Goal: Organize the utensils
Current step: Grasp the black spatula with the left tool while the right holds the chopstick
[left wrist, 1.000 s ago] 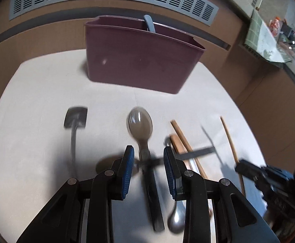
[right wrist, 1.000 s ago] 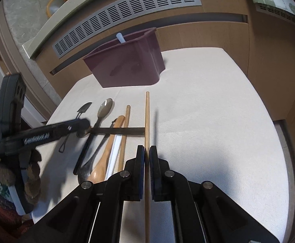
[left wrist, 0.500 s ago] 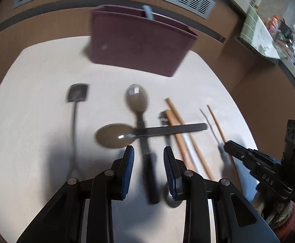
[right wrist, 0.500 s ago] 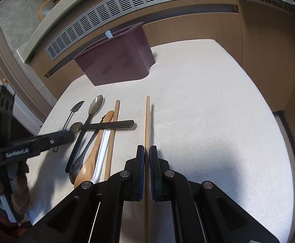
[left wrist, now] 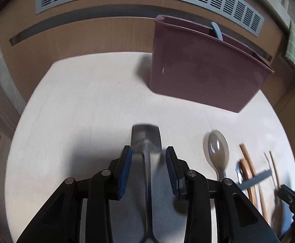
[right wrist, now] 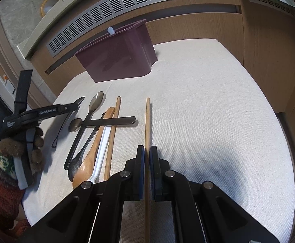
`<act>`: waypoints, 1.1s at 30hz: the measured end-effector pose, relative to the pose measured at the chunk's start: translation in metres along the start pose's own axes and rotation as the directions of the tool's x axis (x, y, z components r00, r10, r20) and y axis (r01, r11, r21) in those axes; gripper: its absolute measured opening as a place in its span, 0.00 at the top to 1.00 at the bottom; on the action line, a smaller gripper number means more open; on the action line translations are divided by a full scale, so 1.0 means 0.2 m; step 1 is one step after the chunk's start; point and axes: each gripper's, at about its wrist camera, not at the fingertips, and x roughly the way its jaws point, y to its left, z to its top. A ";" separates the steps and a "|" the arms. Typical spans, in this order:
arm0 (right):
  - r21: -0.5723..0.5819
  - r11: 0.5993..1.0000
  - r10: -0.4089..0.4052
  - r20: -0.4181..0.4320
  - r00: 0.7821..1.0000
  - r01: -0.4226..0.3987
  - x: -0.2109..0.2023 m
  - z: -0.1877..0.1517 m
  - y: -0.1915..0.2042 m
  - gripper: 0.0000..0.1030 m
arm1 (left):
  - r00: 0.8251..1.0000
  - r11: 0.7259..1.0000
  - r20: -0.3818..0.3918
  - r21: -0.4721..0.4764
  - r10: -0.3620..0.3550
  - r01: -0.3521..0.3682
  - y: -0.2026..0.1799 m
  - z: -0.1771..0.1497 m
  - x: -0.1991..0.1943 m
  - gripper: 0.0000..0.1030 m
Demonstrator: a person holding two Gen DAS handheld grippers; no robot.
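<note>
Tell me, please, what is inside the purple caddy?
Only one pale handle sticks up above the caddy's rim. Its opaque wall hides the rest of that utensil and anything else inside.

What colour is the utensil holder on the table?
The utensil holder is dark maroon, a purplish plum tone; the right wrist view shows it most sharply.

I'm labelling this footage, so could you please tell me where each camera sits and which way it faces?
Left wrist: sits on the left gripper, looking forward and down along its open fingers at a small spatula lying between them on the table; only the gripper shows.
Right wrist: sits on the right gripper, looking along a chopstick clamped in its fingers; the left gripper and a gloved hand show at left.
Shared: the purple bin and the crossed spoons.
</note>
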 end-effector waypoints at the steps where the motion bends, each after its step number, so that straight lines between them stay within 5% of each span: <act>1: 0.000 1.000 -0.001 -0.002 1.000 0.001 0.00 0.00 0.00 0.95 | 1.000 1.000 -0.007 0.010 0.011 -0.011 0.00 0.02 0.02 0.64; 7: 0.002 1.000 -0.005 -0.008 1.000 0.005 0.01 0.00 0.00 0.94 | 0.998 0.996 -0.018 0.077 0.057 -0.055 -0.01 0.12 0.11 0.60; 13: -0.012 1.000 -0.017 -0.035 0.999 0.017 0.03 0.03 0.01 0.94 | 0.998 0.995 -0.055 0.097 0.026 -0.021 0.00 0.14 0.12 0.59; 21: -0.143 0.983 -0.123 -0.060 0.991 0.114 0.16 0.16 0.08 0.93 | 0.999 0.994 -0.039 0.104 0.016 -0.012 0.00 0.14 0.12 0.59; 29: -0.231 0.966 -0.138 -0.085 0.987 0.116 0.30 0.30 0.15 0.81 | 1.000 0.994 -0.025 0.111 0.002 0.001 0.01 0.09 0.08 0.59; 31: -0.252 0.959 -0.157 -0.082 0.984 0.132 0.31 0.31 0.17 0.93 | 1.000 0.994 -0.020 0.108 -0.006 0.008 0.02 0.08 0.07 0.60; 33: -0.250 0.960 -0.148 -0.076 0.986 0.125 0.29 0.32 0.18 0.95 | 0.999 0.995 -0.012 0.097 -0.030 0.031 0.04 0.06 0.05 0.62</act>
